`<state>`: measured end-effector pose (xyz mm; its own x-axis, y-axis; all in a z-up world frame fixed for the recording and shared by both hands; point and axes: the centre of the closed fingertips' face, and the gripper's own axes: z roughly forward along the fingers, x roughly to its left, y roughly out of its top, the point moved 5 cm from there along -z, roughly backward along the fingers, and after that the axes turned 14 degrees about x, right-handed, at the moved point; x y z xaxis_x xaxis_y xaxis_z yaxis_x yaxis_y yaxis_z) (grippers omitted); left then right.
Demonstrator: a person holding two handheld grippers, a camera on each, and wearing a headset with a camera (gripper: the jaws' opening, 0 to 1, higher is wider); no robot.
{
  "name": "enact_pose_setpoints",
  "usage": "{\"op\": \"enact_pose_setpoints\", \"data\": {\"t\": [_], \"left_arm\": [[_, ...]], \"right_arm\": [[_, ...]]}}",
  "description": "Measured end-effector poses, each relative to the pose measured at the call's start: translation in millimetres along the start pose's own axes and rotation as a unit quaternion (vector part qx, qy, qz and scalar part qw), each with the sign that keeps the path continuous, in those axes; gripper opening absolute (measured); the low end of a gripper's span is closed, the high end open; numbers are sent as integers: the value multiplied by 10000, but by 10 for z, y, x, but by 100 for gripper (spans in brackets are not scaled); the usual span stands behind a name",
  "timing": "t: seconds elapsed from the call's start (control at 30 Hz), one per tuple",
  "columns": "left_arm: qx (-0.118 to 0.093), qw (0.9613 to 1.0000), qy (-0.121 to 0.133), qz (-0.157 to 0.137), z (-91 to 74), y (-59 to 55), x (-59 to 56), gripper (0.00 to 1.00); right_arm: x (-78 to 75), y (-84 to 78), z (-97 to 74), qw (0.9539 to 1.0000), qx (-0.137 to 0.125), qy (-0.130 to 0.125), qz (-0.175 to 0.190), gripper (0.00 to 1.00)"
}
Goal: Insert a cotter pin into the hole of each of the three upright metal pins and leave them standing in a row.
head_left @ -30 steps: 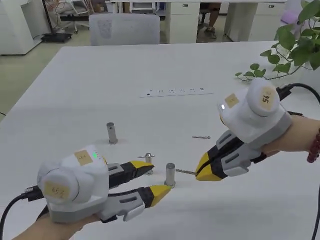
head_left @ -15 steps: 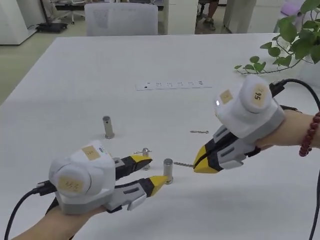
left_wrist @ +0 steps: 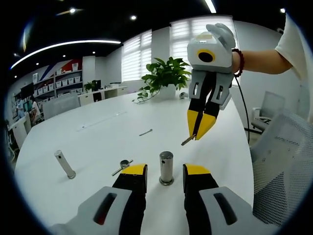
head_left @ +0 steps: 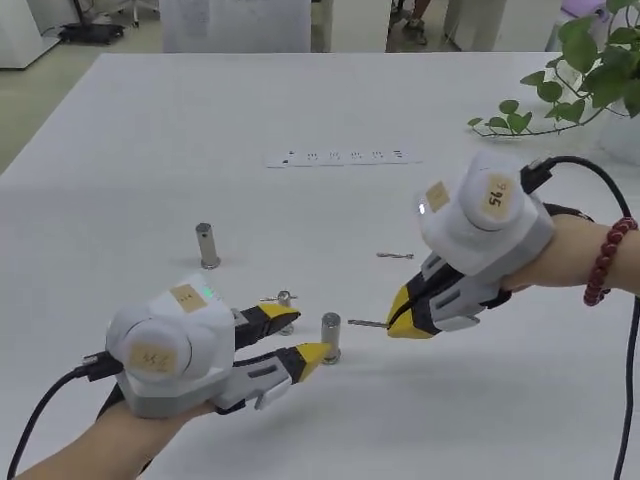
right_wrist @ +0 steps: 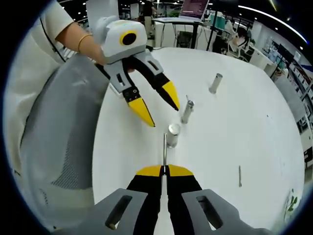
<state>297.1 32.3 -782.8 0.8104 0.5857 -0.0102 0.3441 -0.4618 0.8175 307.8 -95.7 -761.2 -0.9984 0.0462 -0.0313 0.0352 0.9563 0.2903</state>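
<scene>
We judge the step in hand to be threading the nearest metal pin [head_left: 330,337], which stands upright on the counter [head_left: 300,120] between the two tools. The right tool [head_left: 397,322] is clamped narrow on a cotter pin [head_left: 368,323], held about level, its free end pointing left and just short of the pin's head. The left tool [head_left: 303,332] is wide, one jaw on either side of that pin low down; whether the near jaw touches it we cannot tell.

To do this well, we would close the left tool gently on the lower shaft so the pin cannot tip, leaving the head clear. We cannot make out the hole itself, so the right gripper view, which looks straight down the cotter pin, is our best guide for height and angle. We would line it up first, then press in slowly and straight, since a skewed push could bend the wire or knock the pin over.

Just beyond it, a second pin [head_left: 285,300] seems already to carry a crosspiece; the far-left pin [head_left: 206,245] looks bare; a spare cotter pin [head_left: 396,256] lies further back.
</scene>
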Motion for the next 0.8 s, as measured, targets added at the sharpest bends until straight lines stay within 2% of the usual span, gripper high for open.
{"op": "enact_pose_setpoints", "data": {"t": [0.23,0.8], "left_arm": [[146,9999,-37,29,87,-58,36,28],[226,9996,-162,20,245,-95,8,23]], "right_arm": [[-90,-24,80,9999,134,15,-26,4],[-158,-25,197,9995,275,84,-134,4]]}}
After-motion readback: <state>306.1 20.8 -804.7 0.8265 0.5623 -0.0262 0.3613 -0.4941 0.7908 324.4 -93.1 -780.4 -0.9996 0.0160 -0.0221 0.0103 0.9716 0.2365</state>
